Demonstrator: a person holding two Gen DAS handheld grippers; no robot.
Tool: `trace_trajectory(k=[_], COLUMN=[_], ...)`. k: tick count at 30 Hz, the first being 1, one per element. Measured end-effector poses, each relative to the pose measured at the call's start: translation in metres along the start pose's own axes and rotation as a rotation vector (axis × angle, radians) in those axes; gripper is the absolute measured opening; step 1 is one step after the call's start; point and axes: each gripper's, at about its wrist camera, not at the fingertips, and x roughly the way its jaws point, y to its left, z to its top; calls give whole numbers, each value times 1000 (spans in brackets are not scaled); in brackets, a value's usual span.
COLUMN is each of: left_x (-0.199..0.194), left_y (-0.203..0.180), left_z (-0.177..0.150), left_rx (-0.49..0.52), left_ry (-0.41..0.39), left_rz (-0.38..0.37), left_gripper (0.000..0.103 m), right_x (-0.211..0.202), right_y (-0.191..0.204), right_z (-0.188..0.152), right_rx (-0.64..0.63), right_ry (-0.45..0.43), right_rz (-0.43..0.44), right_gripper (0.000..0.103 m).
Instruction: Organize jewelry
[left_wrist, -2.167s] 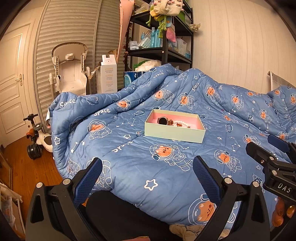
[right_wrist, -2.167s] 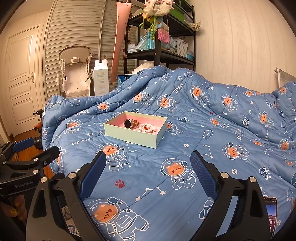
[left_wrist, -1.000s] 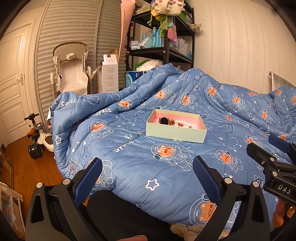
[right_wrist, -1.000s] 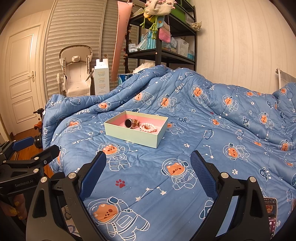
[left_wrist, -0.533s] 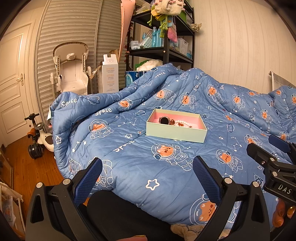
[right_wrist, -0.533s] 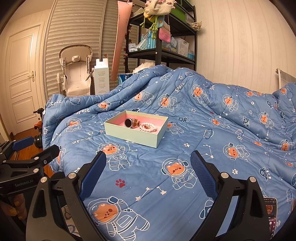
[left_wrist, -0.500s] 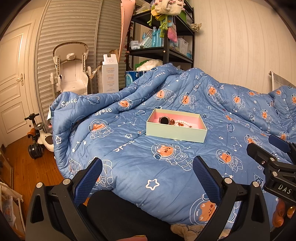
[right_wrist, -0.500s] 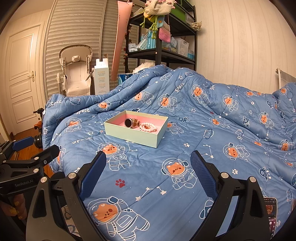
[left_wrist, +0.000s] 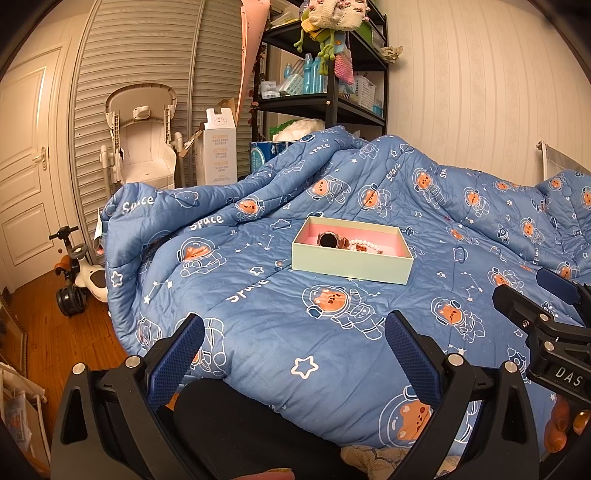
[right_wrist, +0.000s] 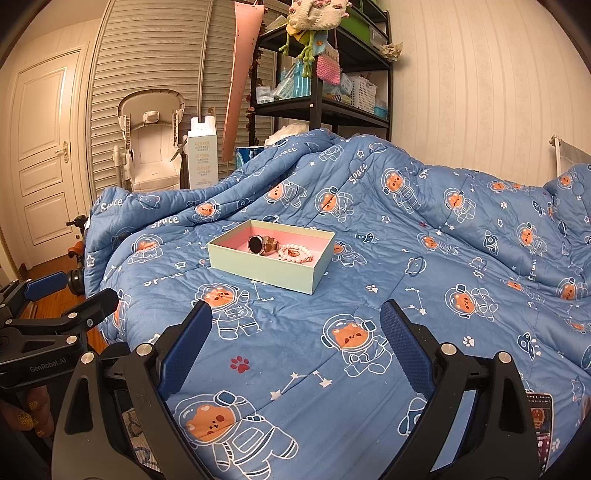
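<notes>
Hovering low over the near edge of the quilt (left_wrist: 258, 325), the left gripper (left_wrist: 293, 352) gaped wide and held nothing; the right gripper (right_wrist: 295, 341) beside it was just as wide and just as empty. Well beyond both, a pale green box (right_wrist: 271, 267) sat on the quilt, its pink inside holding a watch (right_wrist: 256, 244) and, just beside it, a bead bracelet (right_wrist: 295, 254).
</notes>
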Motion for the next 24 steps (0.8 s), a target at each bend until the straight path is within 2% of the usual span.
trace_trajectory(k=[24], left_x=[-1], left_y=[2], left_z=[-1], left_rx=[0], left_ry=[-3], left_rz=[-2], left_gripper=[96], right_x=[0], right_y=[-1], right_z=[-2], right_rx=[1], right_ry=[3], right_rz=[-2], right_gripper=[91])
